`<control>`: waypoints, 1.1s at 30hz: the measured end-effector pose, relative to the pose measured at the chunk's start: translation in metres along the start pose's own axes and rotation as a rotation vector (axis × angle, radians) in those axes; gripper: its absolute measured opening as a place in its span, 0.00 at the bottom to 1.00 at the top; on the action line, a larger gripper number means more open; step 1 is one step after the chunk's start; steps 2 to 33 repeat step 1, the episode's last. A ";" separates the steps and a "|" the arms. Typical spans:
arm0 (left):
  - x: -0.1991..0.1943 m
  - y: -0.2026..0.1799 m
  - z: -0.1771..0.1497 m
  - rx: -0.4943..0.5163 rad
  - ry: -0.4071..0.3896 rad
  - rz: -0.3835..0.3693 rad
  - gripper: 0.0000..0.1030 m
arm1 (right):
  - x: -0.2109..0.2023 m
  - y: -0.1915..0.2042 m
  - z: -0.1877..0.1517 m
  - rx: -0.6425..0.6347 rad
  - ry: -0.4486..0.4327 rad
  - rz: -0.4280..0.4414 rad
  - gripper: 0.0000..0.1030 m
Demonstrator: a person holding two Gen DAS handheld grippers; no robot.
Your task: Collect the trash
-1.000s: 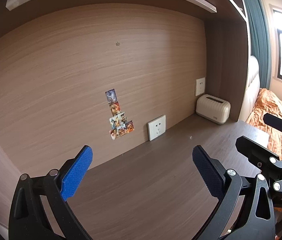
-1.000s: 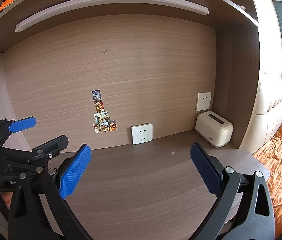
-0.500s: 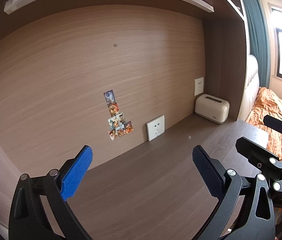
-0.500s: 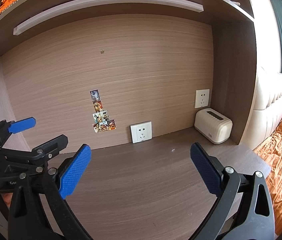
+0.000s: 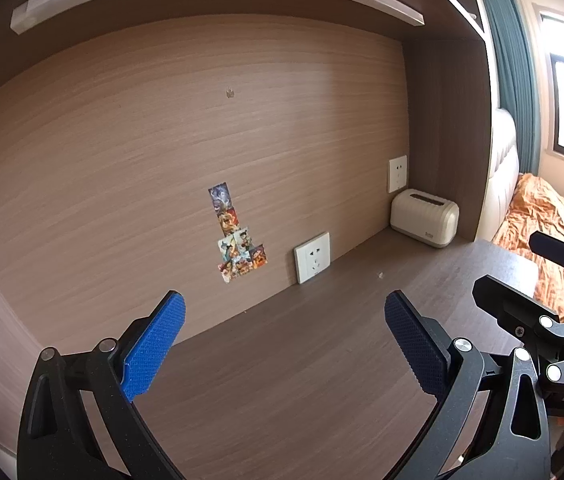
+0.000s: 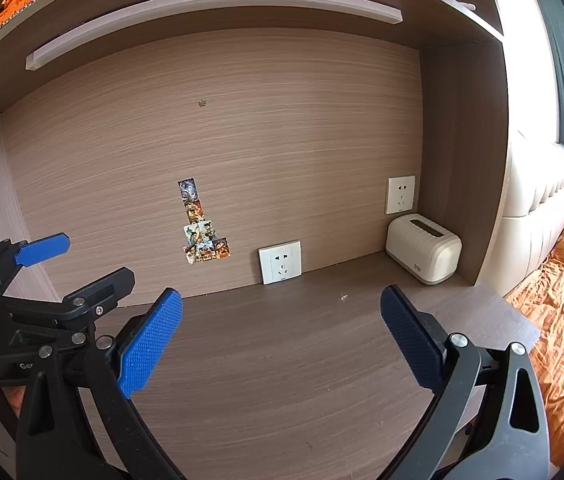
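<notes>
A tiny pale scrap (image 5: 380, 275) lies on the dark wooden desk (image 5: 282, 360) near the back wall; the right wrist view shows the same scrap (image 6: 344, 297) on the desk (image 6: 282, 360). No other trash shows. My left gripper (image 5: 284, 340) hovers open over the desk's front part, nothing between its blue pads. My right gripper (image 6: 282, 340) is open too and holds nothing. Each gripper shows at the edge of the other's view: the right gripper (image 5: 554, 280) and the left gripper (image 6: 65, 264).
A cream toaster-shaped box (image 6: 424, 248) stands in the back right corner. Two white sockets (image 6: 279, 262) and a cluster of small pictures (image 6: 199, 224) are on the back panel. A shelf with a light bar (image 6: 209, 12) hangs overhead. An orange bedspread (image 6: 562, 300) lies to the right.
Both views have shifted slightly; the toaster-shaped box and sockets sit a little further left and lower than a second ago. Both grippers stay open and empty.
</notes>
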State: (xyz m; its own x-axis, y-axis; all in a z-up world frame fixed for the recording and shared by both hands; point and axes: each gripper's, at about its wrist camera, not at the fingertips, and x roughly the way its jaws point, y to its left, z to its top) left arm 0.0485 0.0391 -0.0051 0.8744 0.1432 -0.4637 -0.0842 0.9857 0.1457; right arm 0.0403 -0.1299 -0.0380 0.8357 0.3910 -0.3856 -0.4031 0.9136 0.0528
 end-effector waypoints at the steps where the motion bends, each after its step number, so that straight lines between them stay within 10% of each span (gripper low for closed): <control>1: 0.000 0.000 0.000 0.001 0.000 -0.002 0.95 | -0.001 0.000 0.000 0.001 0.001 0.002 0.96; 33: 0.000 0.000 0.000 0.001 0.000 -0.002 0.95 | -0.001 0.000 0.000 0.001 0.001 0.002 0.96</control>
